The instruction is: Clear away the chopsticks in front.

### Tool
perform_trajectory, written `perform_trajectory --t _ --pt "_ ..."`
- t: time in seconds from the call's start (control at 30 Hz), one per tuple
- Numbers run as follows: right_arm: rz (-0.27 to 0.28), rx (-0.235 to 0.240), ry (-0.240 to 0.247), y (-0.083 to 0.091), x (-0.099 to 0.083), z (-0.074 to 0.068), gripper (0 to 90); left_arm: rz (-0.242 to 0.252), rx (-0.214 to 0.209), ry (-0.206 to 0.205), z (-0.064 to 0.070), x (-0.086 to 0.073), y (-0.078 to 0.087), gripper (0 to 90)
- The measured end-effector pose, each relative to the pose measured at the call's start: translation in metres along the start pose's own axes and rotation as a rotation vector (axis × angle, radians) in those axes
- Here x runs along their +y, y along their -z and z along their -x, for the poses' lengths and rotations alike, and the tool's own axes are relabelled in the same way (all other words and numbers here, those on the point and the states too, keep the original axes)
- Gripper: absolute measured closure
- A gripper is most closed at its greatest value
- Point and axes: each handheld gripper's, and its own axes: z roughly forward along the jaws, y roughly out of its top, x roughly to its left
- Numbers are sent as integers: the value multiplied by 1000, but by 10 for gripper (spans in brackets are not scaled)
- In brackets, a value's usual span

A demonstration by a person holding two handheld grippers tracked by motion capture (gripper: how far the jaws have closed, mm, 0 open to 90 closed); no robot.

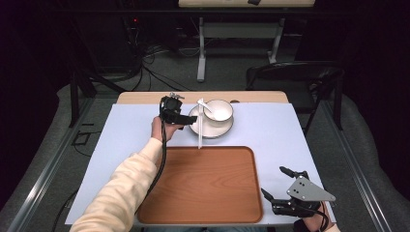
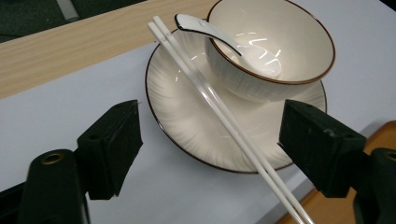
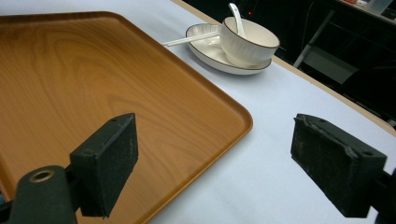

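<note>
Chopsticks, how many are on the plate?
2. The white chopsticks lie side by side, touching. Their far ends rest on the plate beside the bowl, and their near ends stick out past the plate's rim toward the wooden tray.

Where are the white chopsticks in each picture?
High view: the chopsticks lie across the left side of the plate, reaching toward the tray.
Left gripper view: they run diagonally through the middle, from the plate's far rim down to the bottom edge.
Right gripper view: top centre, poking left off the plate.
Shared landmark: the bowl with the spoon in it.
</note>
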Motion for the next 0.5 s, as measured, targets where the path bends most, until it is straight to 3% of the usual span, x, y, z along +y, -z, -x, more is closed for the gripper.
perform_trajectory --t 0.07,0.27,0.5 --pt "-8 3 3 -1 0 0 144 -25 -1 30 -2 6 -9 263" --pt "-2 0 0 0 0 0 144 -53 18 66 -4 11 -24 339" --pt "-2 3 -1 0 0 0 144 -86 25 76 -3 12 -42 478"
